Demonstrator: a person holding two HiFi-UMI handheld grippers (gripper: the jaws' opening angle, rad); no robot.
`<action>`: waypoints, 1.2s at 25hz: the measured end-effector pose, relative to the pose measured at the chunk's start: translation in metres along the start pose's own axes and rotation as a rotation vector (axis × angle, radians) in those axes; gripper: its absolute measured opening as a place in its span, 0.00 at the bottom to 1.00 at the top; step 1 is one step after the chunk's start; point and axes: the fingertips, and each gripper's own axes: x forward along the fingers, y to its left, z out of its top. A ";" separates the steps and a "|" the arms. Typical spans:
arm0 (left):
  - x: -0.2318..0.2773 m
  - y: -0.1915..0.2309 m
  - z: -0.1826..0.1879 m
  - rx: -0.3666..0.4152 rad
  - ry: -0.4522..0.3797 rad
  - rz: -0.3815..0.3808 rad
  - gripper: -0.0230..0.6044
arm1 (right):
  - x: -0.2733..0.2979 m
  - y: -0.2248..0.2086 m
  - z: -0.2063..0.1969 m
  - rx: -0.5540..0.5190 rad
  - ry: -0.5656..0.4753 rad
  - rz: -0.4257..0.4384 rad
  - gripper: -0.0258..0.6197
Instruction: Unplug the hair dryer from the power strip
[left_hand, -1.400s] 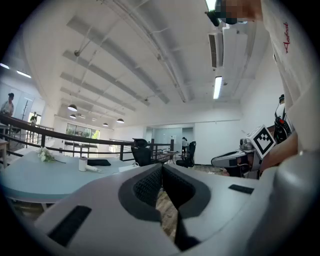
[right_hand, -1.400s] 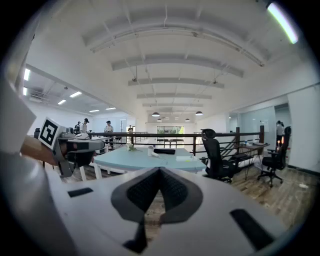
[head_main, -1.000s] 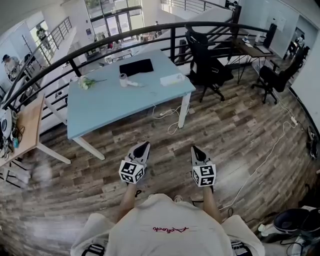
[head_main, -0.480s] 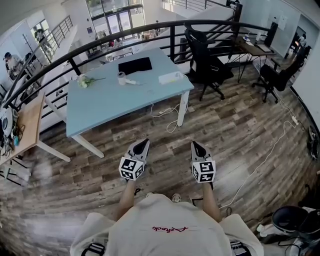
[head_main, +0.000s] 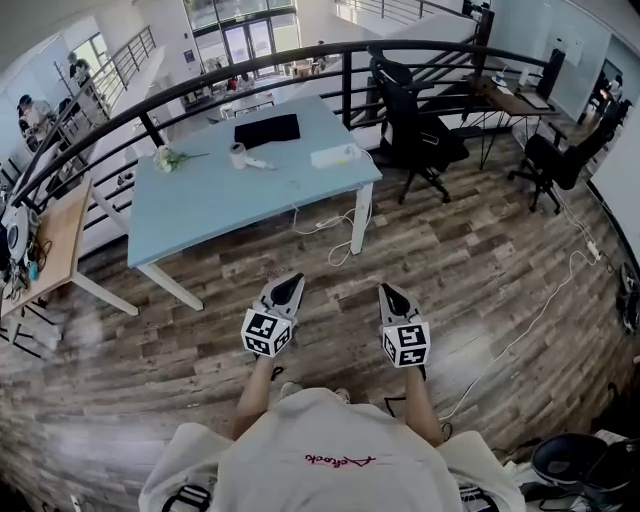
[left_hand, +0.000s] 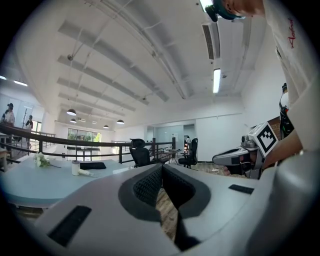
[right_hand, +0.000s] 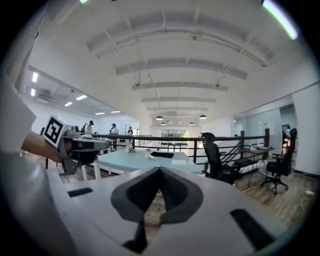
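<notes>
Okay, I've edged nearer the tabletop (head_main: 220, 210); left claw (head_main: 291, 282) and right claw (head_main: 384, 290) both clenched, empty. Hair dryer (head_main: 243, 156) lies on its far side near the power strip (head_main: 335, 155), still out of reach.

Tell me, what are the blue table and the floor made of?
The table top looks like painted or laminated board: it is smooth, evenly pale blue and matte. The floor looks like wood planks, with grain and mixed brown-grey strips, but it could be wood-look laminate.
</notes>
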 end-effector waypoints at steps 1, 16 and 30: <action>0.004 -0.004 0.001 0.002 0.001 -0.003 0.05 | -0.002 -0.005 0.000 -0.001 0.001 0.002 0.07; 0.038 -0.004 -0.008 -0.003 0.005 -0.031 0.05 | 0.035 -0.006 -0.007 -0.006 0.014 0.056 0.07; 0.136 0.077 -0.021 -0.044 0.002 -0.065 0.05 | 0.143 -0.053 -0.004 0.003 0.052 0.012 0.07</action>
